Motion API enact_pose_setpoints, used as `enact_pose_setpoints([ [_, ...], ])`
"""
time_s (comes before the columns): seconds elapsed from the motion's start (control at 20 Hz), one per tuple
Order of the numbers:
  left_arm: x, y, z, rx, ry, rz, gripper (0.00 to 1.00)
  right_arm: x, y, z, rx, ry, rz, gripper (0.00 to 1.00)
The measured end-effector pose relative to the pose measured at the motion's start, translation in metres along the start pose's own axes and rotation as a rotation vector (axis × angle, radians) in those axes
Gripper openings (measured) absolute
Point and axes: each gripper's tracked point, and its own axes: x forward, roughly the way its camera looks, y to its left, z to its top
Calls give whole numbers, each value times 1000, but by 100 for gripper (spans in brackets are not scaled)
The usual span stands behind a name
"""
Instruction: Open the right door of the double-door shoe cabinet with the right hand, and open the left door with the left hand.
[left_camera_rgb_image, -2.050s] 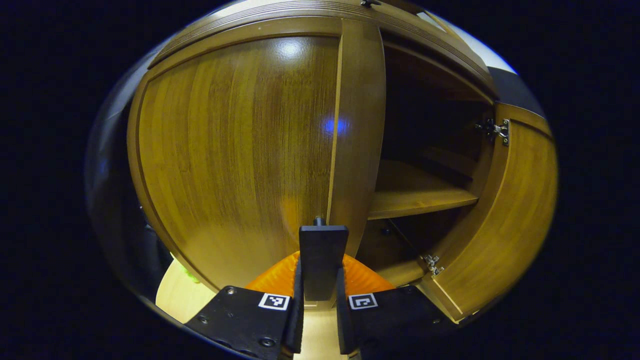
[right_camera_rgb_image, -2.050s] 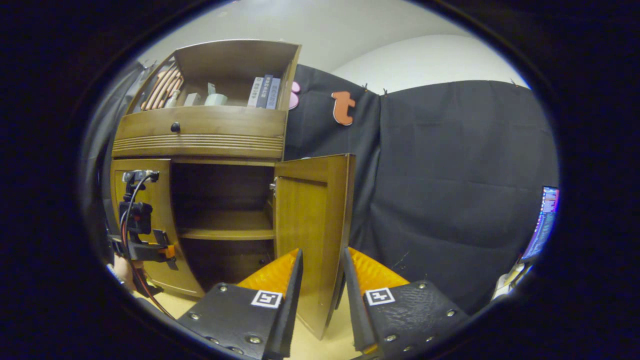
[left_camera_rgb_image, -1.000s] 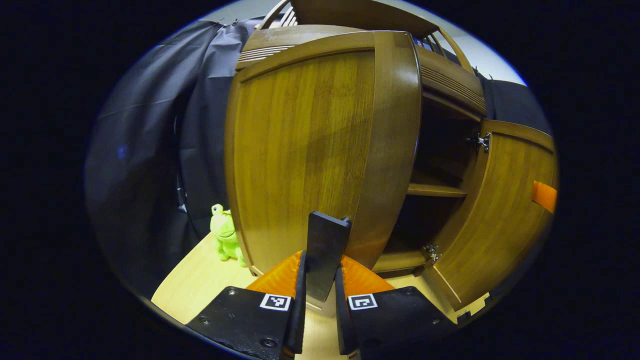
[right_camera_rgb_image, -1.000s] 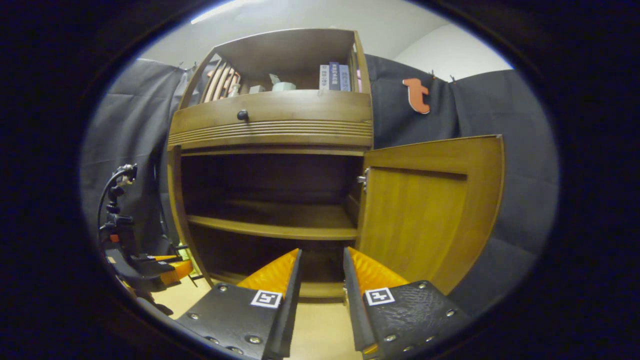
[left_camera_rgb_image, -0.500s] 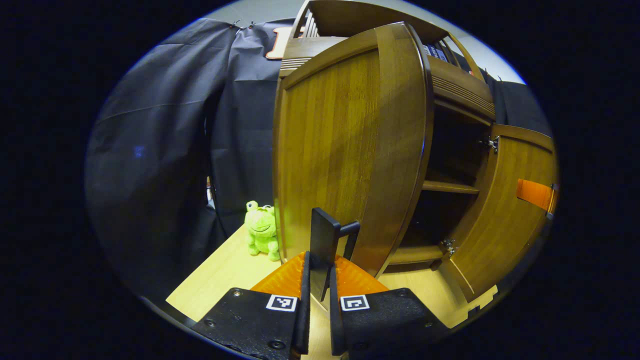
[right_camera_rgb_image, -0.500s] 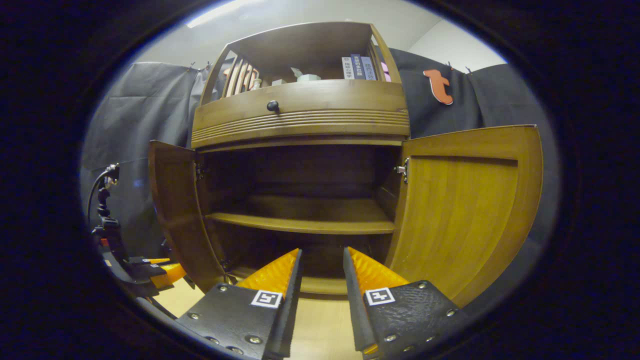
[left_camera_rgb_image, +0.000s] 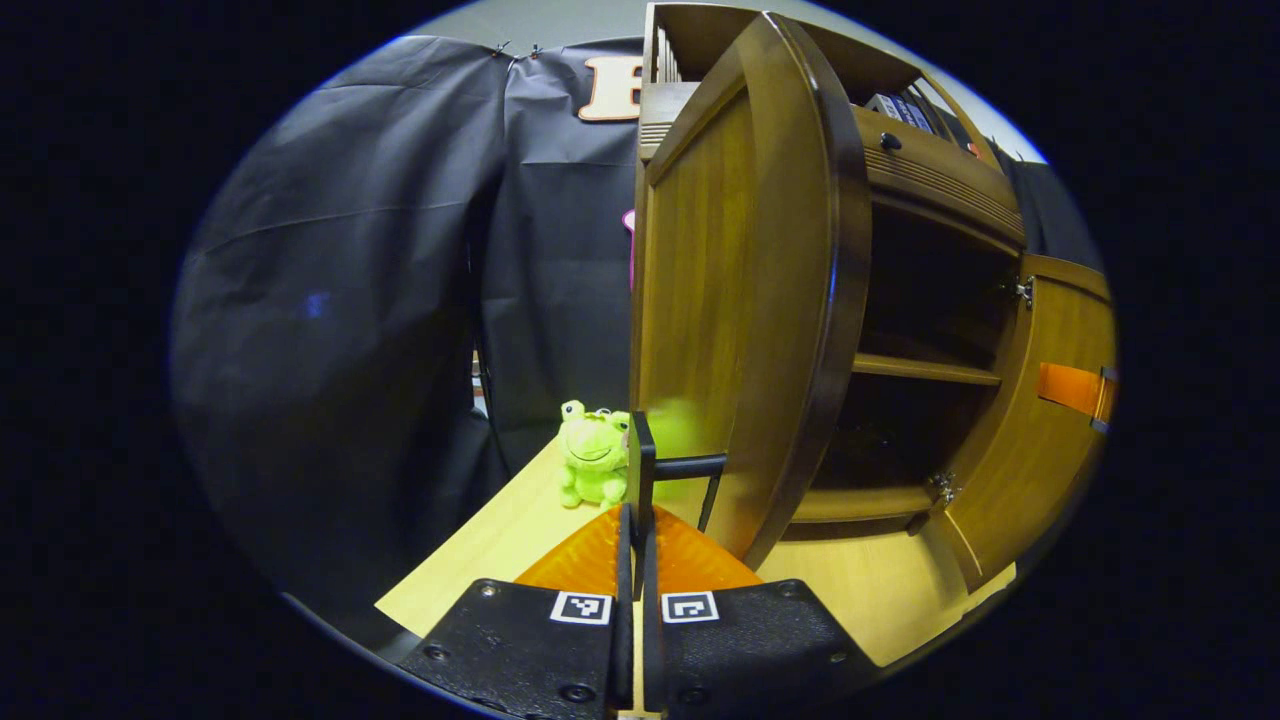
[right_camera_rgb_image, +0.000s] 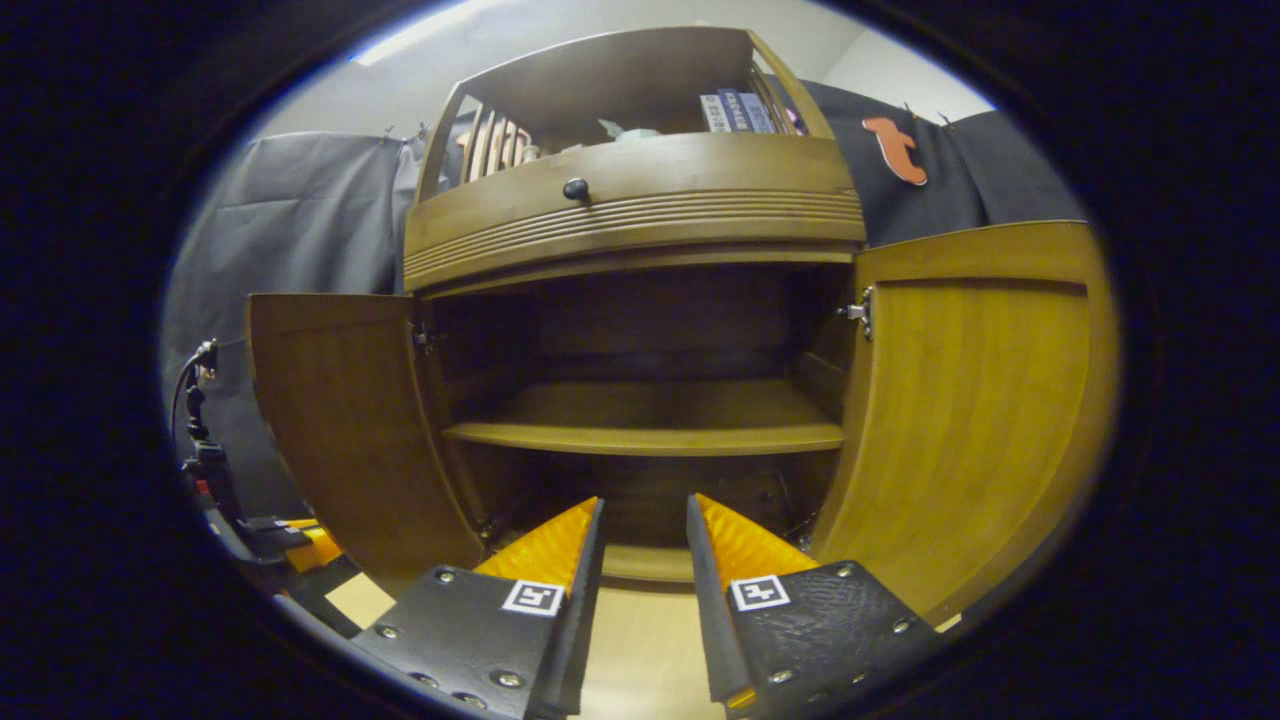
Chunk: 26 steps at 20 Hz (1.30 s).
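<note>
Your left claw (left_camera_rgb_image: 635, 540) pinches the flat black handle (left_camera_rgb_image: 640, 470) of the left door (left_camera_rgb_image: 740, 300), with both fingers pressed tight on it. You hold it there because the handle is the part that lets you pull the door around on its hinges. The handle sticks out from the door on a thin bar, so there is room for your fingers on both sides. Your right claw (right_camera_rgb_image: 642, 545) is spread a little and holds nothing. It points at the middle of the shoe cabinet (right_camera_rgb_image: 640, 215), away from the right door (right_camera_rgb_image: 975, 400), so I think its job is done. The cabinet is brown wood with a shiny face, and it stands on the pale wood floor (left_camera_rgb_image: 870, 590). Both doors stand wide open, one on each side, and you can look right inside. There is one shelf (right_camera_rgb_image: 650, 435) across the middle, and the space looks dark and has no shoes that I can see. Above the doors is a drawer with a small round knob (right_camera_rgb_image: 575, 188), and books stand on top. A little green frog toy (left_camera_rgb_image: 593, 455) sits on the floor just beside the left door, so mind it if you pull more. I think the task is nearly over.
</note>
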Motion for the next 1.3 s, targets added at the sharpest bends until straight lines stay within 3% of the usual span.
enact_pose_setpoints([
  [0.15,-1,2,5,-11,-27,-11,7,7,10,-1,8,5,23,46],
  [0.25,1,7,11,8,-57,-2,0,12,16,-2,14,9,38,47],
  [0.45,-3,13,10,7,-50,1,2,23,31,-6,43,26,73,46],
  [0.5,-3,14,10,14,-52,5,3,25,34,-6,50,28,80,51],
  [0.55,-5,17,11,27,-54,12,3,25,37,-7,54,29,86,46],
  [1.05,-25,56,24,39,-86,155,0,42,41,-9,47,38,108,42],
  [1.1,-31,59,27,26,-95,163,1,44,41,-8,44,38,111,47],
  [1.15,-35,58,32,10,-108,170,1,45,41,-9,39,39,113,42],
  [1.3,-46,45,50,-9,-155,165,1,46,43,-8,29,39,122,42],
])
